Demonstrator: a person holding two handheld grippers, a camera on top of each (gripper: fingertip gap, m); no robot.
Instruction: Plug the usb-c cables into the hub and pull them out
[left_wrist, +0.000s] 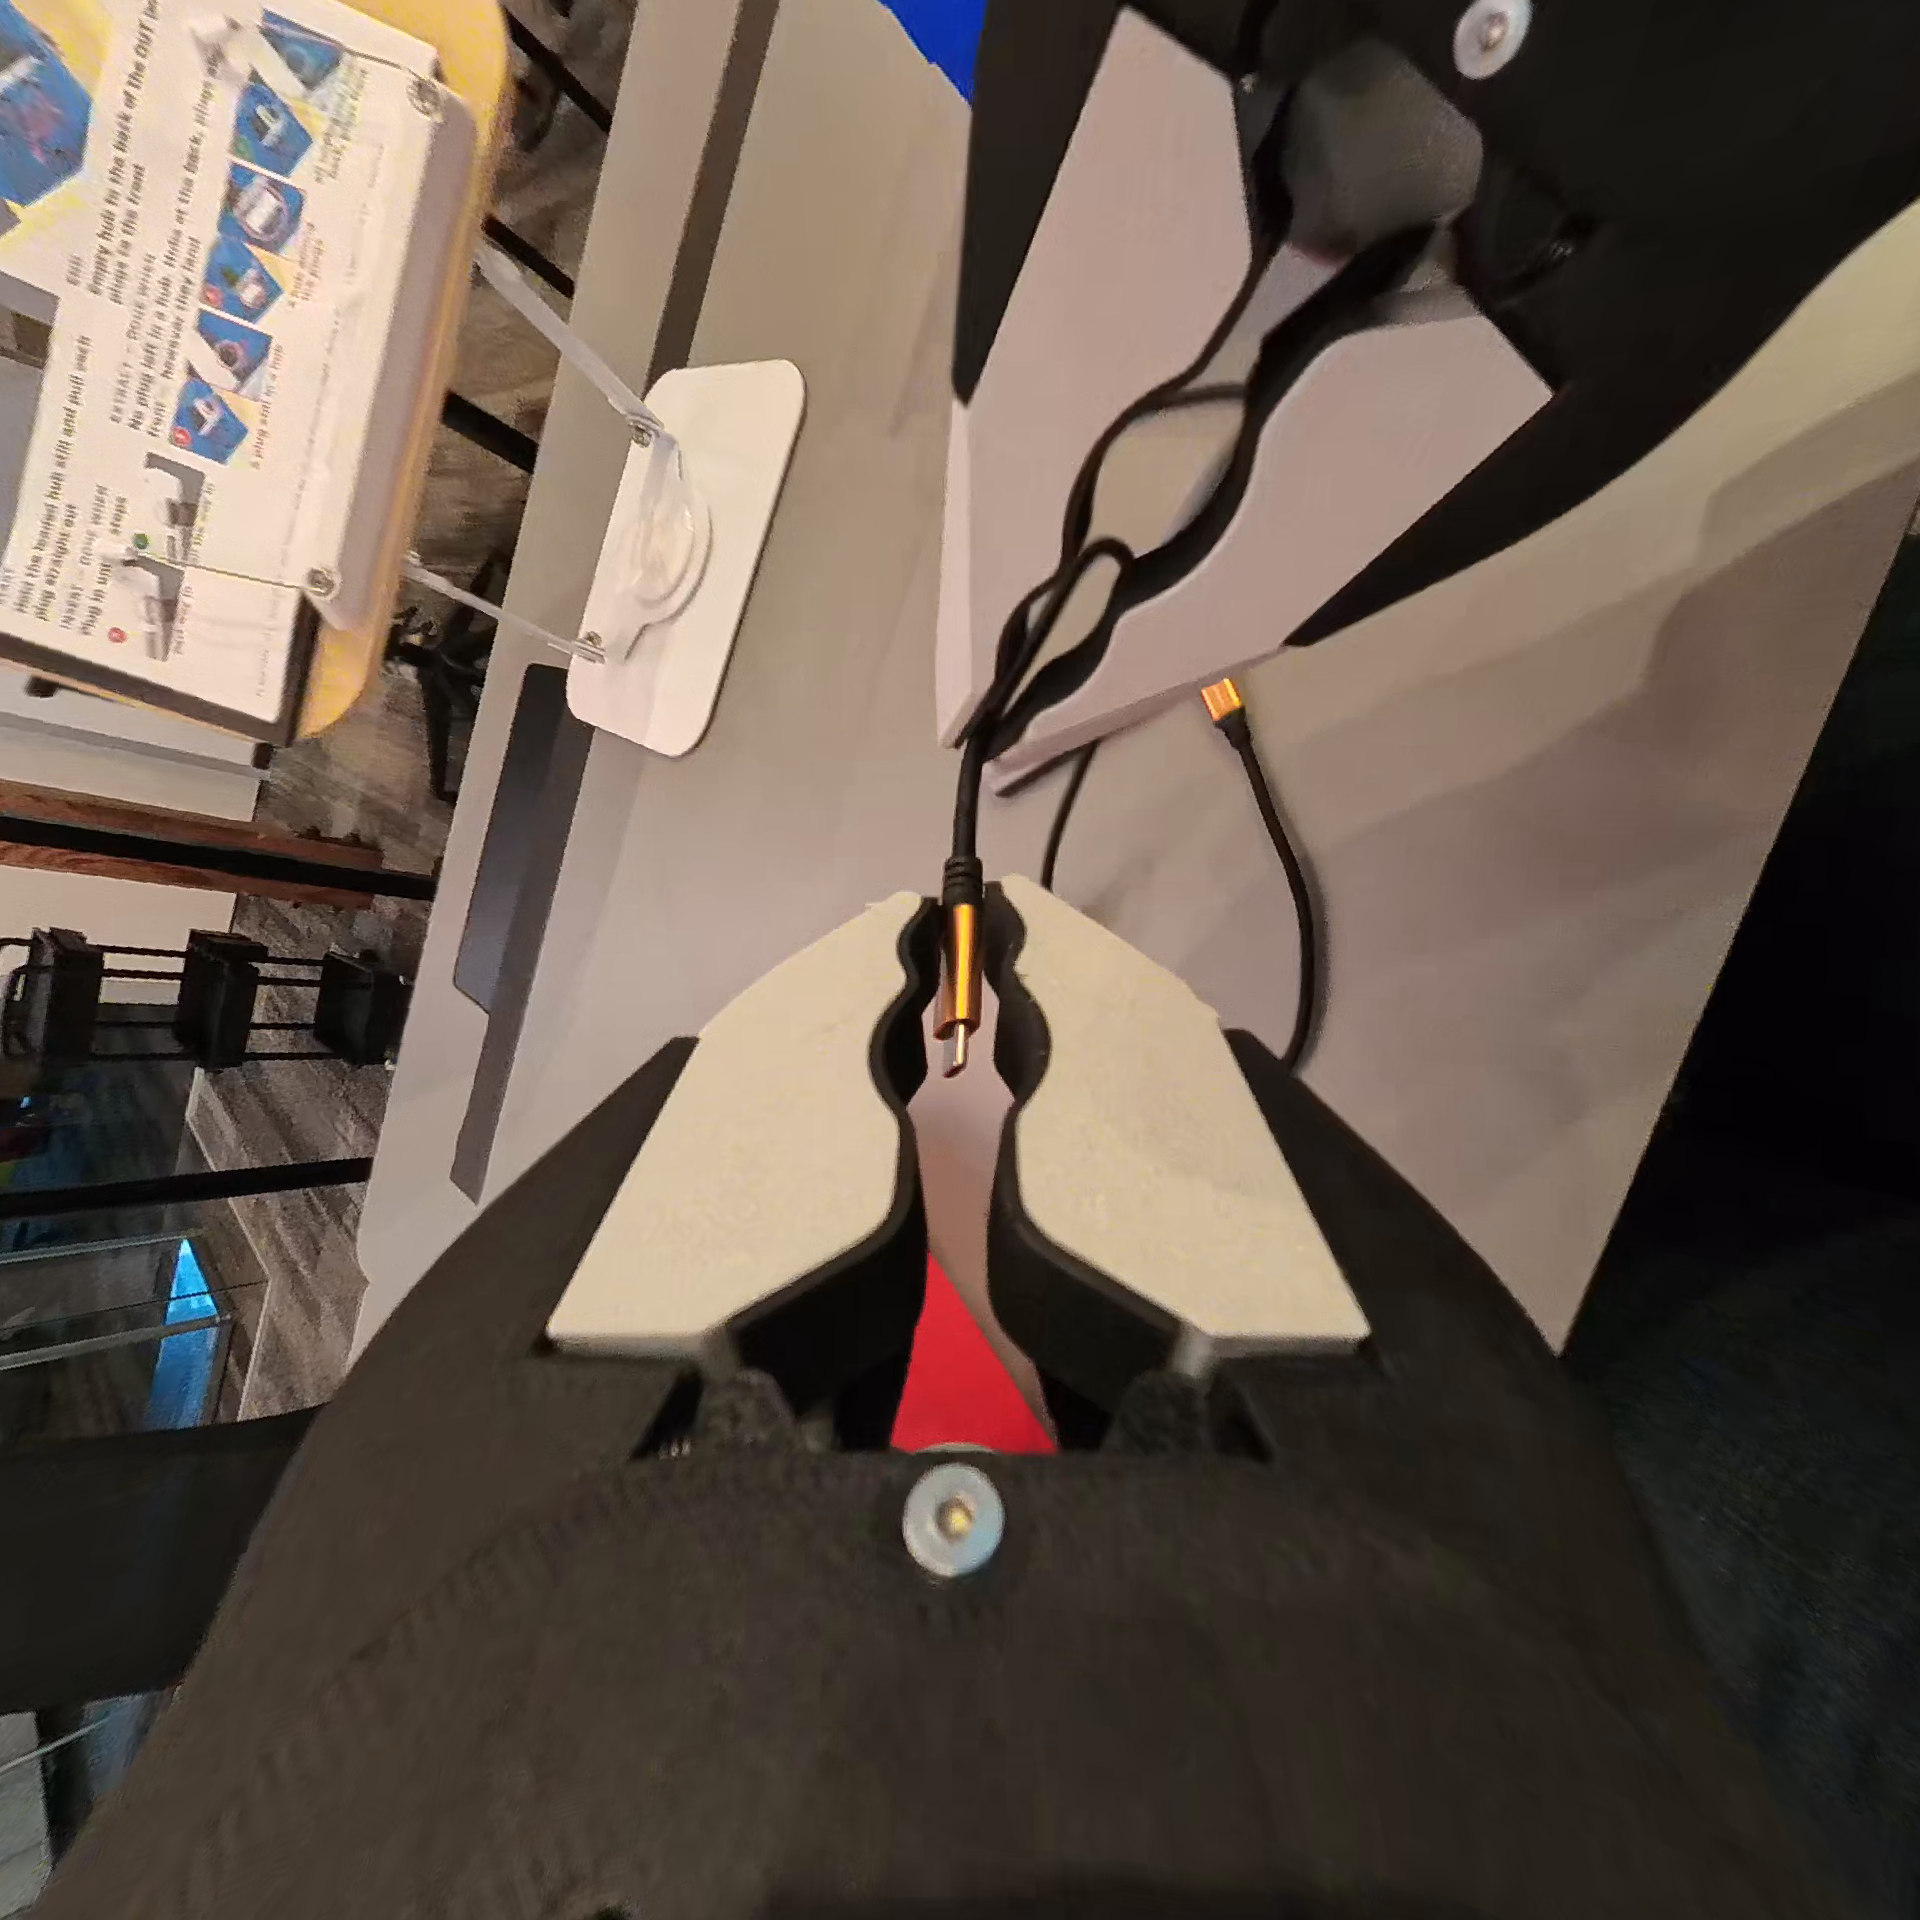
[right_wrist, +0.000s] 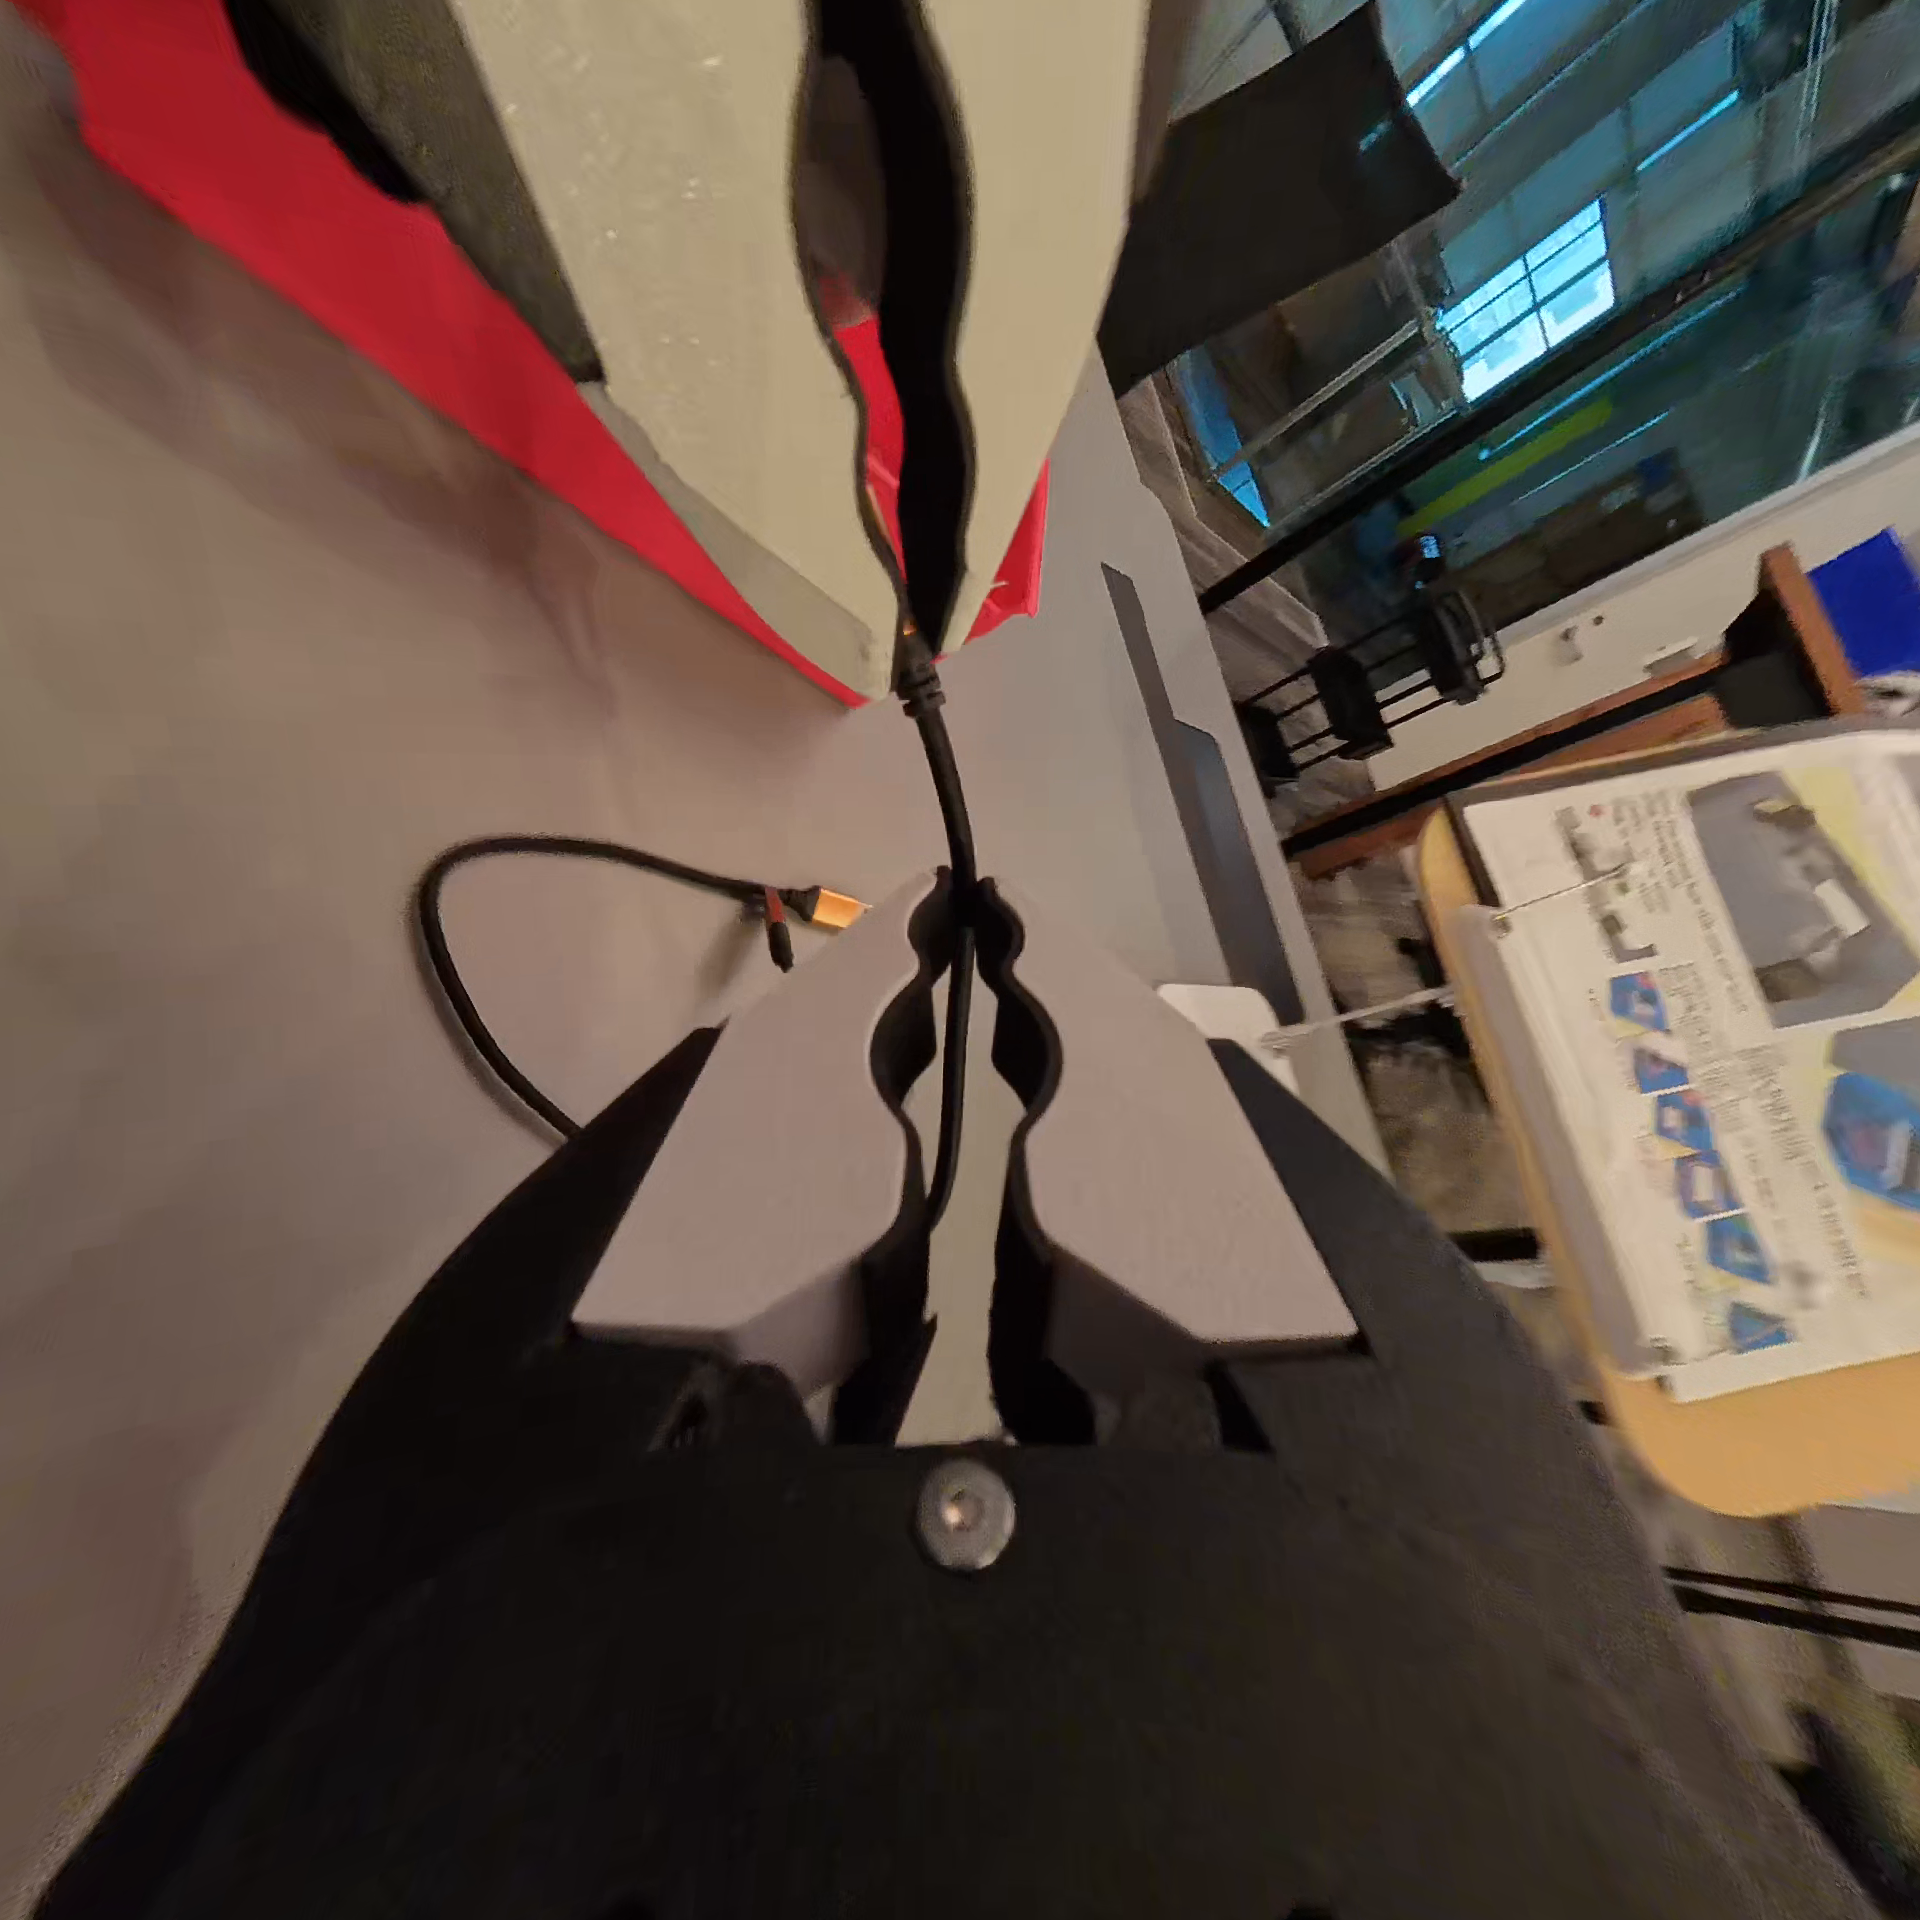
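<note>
Closest in, the left gripper (left_wrist: 961, 909) has its jaws clenched on an orange USB-C plug (left_wrist: 957, 977), metal tip pointing back toward the camera, the strain relief poking out past the fingertips. From there the black cable (left_wrist: 966, 800) climbs straight into the right gripper (left_wrist: 982, 727), which comes down from the top of the left wrist view and faces the left one nearly tip to tip above the grey table (left_wrist: 831, 790). In the right wrist view, that gripper's jaws are nearly closed around the same cable just behind the plug, the cord running back down the gap between its fingers (right_wrist: 790, 1122); whether they truly pinch it, I cannot tell. Just beside the tips, a second orange plug (left_wrist: 1219, 698) lies loose on the table, its cable (left_wrist: 1294, 883) curling away in a loop. Farther off sits a white stand base (left_wrist: 717, 520) holding up an instruction sheet (left_wrist: 197, 343), and beyond that a dark floor. The hub shows in neither view.
</note>
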